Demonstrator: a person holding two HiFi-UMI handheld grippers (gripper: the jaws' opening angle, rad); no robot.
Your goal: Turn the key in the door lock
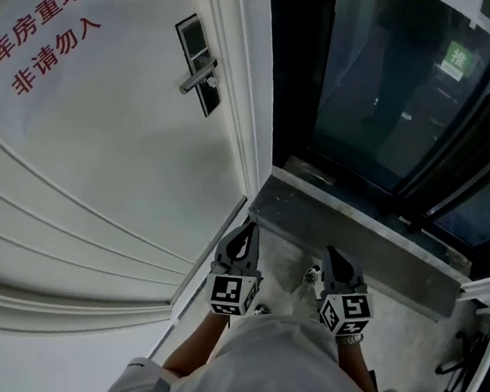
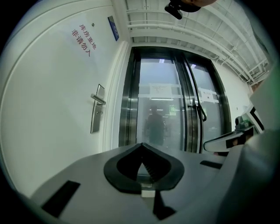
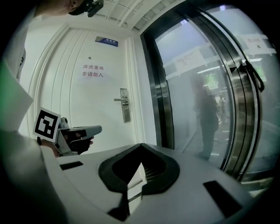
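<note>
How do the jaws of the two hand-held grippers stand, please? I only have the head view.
Observer: Both are shut and empty. The left hand-held gripper and the right hand-held gripper each show jaws together in their own views.
Operator: Thank you. Is anything behind the dark glass?
Observer: Yes, the right gripper view shows a person's figure behind the glass door.
Operator: Is there anything above the red lettering?
Observer: A small blue plate sits on the white door, above the red lettering.
</note>
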